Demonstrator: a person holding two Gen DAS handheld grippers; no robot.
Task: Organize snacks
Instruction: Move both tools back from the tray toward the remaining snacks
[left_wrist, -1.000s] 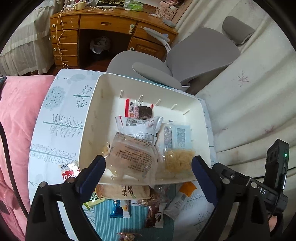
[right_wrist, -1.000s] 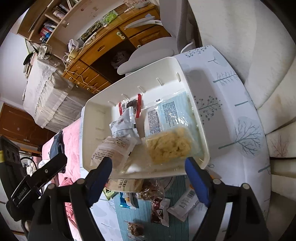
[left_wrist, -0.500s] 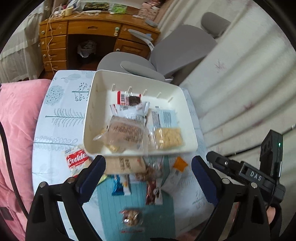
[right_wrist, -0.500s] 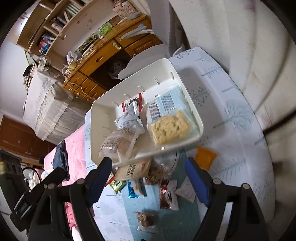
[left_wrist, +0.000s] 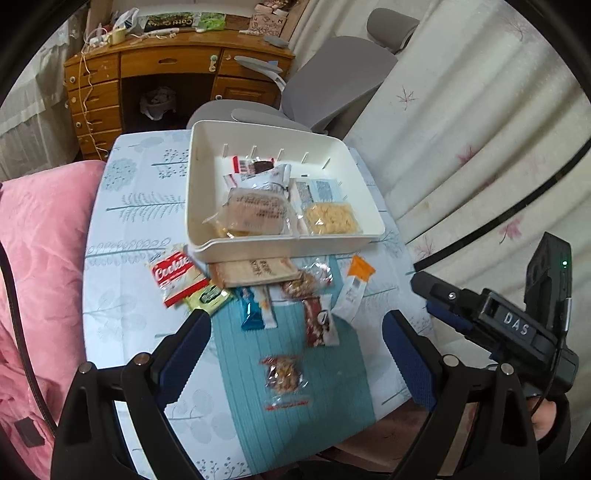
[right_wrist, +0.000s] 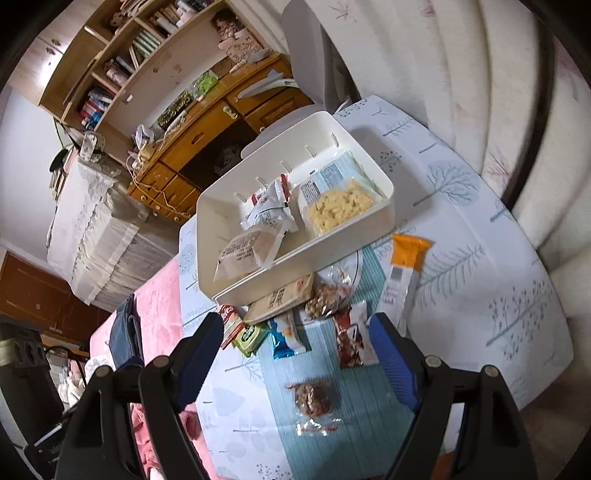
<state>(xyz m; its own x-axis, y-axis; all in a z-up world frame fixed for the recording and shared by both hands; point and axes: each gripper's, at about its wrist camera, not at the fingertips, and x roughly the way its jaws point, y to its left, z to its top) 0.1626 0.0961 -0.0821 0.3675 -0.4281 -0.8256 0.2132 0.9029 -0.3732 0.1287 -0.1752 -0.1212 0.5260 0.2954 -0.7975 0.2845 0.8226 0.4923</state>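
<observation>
A white bin (left_wrist: 207, 147) (right_wrist: 210, 221) stands at the far side of the small table and holds several snack packets, among them a clear bag of yellow crackers (left_wrist: 332, 218) (right_wrist: 340, 205). More packets lie loose in front of it: a red cookie pack (left_wrist: 177, 273), a tan pack (left_wrist: 255, 271) (right_wrist: 280, 297), a blue bar (left_wrist: 255, 306) (right_wrist: 286, 338), a dark red bar (left_wrist: 319, 321) (right_wrist: 351, 343), an orange-tipped stick (left_wrist: 356, 284) (right_wrist: 402, 266), and a clear nut bag (left_wrist: 284, 376) (right_wrist: 312, 398). My left gripper (left_wrist: 295, 350) and right gripper (right_wrist: 295, 354) hover open and empty above the near edge.
A teal mat (left_wrist: 295, 406) covers the tree-print tablecloth (left_wrist: 125, 221). Pink bedding (left_wrist: 37, 240) lies left, a cream quilted cushion (left_wrist: 461, 129) right. A grey office chair (left_wrist: 332, 74) and a wooden desk (left_wrist: 166, 66) stand beyond the table.
Both grippers have drawn back from over the bin and risen a little, so the loose packets on the mat have come into full view. Both stayed open and empty.
</observation>
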